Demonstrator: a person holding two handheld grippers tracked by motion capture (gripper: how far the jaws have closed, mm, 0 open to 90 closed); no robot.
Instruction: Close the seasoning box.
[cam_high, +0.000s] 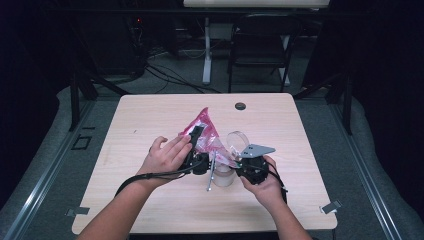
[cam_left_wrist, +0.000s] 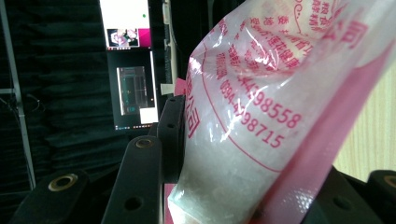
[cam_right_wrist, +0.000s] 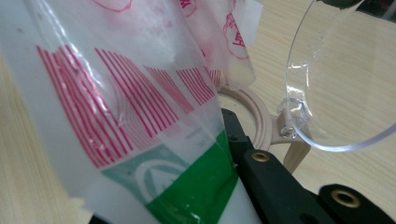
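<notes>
Two claws hold one pink plastic bag (cam_high: 206, 134) near the table's (cam_high: 150, 115) middle. Our left claw (cam_high: 196, 146) pinches its fat white part; our right claw (cam_high: 239, 165) is shut on its corner, above a clear jar (cam_high: 223, 176).

A folding chair (cam_high: 260, 42) stands beyond the tabletop (cam_high: 150, 115) (pale wood), and a lit monitor (cam_left_wrist: 128, 60) glows against dark curtains.
</notes>
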